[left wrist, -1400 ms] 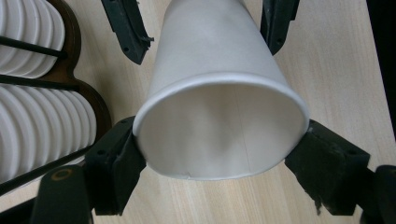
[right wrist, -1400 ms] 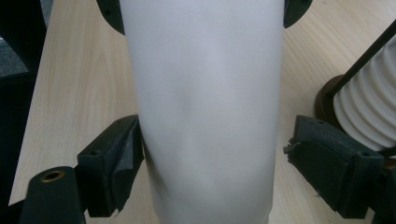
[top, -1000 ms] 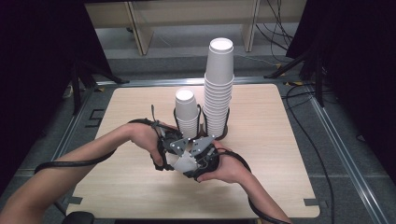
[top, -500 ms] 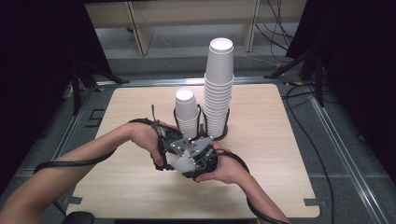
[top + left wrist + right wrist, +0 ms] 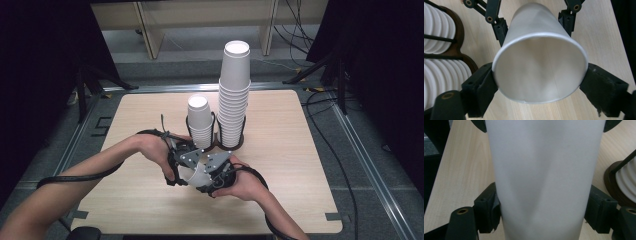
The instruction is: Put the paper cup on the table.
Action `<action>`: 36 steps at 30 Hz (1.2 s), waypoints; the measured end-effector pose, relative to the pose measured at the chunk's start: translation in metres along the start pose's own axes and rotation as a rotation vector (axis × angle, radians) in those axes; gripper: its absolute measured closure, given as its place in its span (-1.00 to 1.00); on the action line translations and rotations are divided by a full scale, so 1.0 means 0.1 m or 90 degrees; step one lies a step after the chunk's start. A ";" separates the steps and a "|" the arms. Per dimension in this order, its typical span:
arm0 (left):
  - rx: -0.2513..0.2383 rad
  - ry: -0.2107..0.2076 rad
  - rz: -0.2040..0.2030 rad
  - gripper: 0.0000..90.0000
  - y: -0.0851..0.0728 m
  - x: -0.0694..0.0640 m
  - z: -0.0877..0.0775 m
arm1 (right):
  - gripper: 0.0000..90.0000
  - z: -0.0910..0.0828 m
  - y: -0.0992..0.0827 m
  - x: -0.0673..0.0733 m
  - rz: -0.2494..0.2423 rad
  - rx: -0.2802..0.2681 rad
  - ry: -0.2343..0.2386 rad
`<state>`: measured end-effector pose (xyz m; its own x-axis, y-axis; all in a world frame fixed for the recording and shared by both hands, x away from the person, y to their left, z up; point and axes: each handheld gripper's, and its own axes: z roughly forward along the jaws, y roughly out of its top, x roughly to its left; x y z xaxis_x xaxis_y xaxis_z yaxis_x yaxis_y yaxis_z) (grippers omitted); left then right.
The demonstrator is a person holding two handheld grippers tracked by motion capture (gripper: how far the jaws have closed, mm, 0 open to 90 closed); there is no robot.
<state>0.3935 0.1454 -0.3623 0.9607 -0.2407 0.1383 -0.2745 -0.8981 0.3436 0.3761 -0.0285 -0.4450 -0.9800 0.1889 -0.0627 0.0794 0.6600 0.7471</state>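
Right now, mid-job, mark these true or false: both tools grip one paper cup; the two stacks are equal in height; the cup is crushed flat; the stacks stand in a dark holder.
1. Both the left tool and the right tool grip one paper cup: true.
2. Stacks equal: false, the right stack is taller than the left stack.
3. Cup crushed flat: false, its mouth is open.
4. Stacks in a dark holder: true.

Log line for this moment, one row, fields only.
left gripper: shut on paper cup rim end | right gripper: shut on paper cup, opposite end | cup lying sideways over table | two cup stacks in holder behind
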 end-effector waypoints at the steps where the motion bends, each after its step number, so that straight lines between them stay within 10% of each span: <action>1: -0.024 0.008 0.006 -0.71 -0.03 0.00 -0.01 | -0.43 0.00 -0.02 0.01 0.000 -0.004 -0.002; 15: -0.257 0.117 -0.117 -0.99 -0.40 -0.10 -0.20 | -0.44 -0.02 -0.31 0.11 0.070 -0.147 -0.083; 26: -0.470 0.201 -0.341 -1.00 -0.79 -0.31 -0.01 | -0.45 0.02 -0.43 0.14 0.137 -0.280 -0.172; 32: -0.565 0.194 -0.487 -1.00 -0.84 -0.42 0.22 | -0.45 0.07 -0.44 0.15 0.162 -0.309 -0.199; 36: -0.583 0.191 -0.515 -1.00 -0.79 -0.44 0.33 | -0.45 0.13 -0.42 0.15 0.161 -0.319 -0.188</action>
<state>0.3743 0.2143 -0.4262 0.8530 0.4594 -0.2478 0.3431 -0.1356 0.9295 0.3600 -0.0440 -0.4859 -0.8451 0.5338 0.0295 0.1365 0.1621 0.9773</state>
